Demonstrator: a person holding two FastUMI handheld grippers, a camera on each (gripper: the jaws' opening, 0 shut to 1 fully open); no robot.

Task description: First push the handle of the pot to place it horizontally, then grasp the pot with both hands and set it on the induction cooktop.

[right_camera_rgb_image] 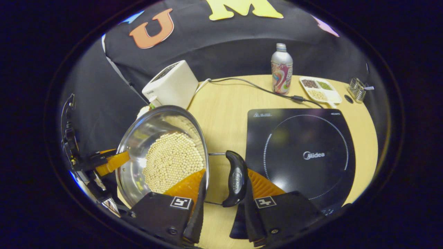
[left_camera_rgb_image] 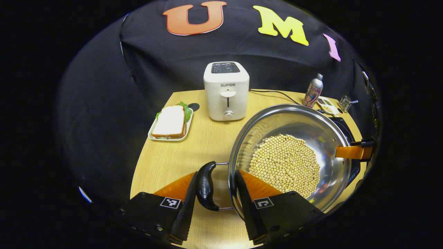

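Two grips: your left hand-held gripper point(left_camera_rgb_image: 214, 204) and right hand-held gripper point(right_camera_rgb_image: 221, 204) each straddle a pot point(left_camera_rgb_image: 290, 155) handle; whether clenched, cannot tell.
Next: lift level onto cooktop point(right_camera_rgb_image: 301, 152).

Shiny metal pot point(left_camera_rgb_image: 304, 131), wooden table point(left_camera_rgb_image: 193, 145)

A light wooden table point(right_camera_rgb_image: 225, 114) stands before the black cloth wall point(left_camera_rgb_image: 104, 114).

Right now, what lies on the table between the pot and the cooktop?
In the right gripper view, bare wood and the pot's black side handle lie before the cooktop.
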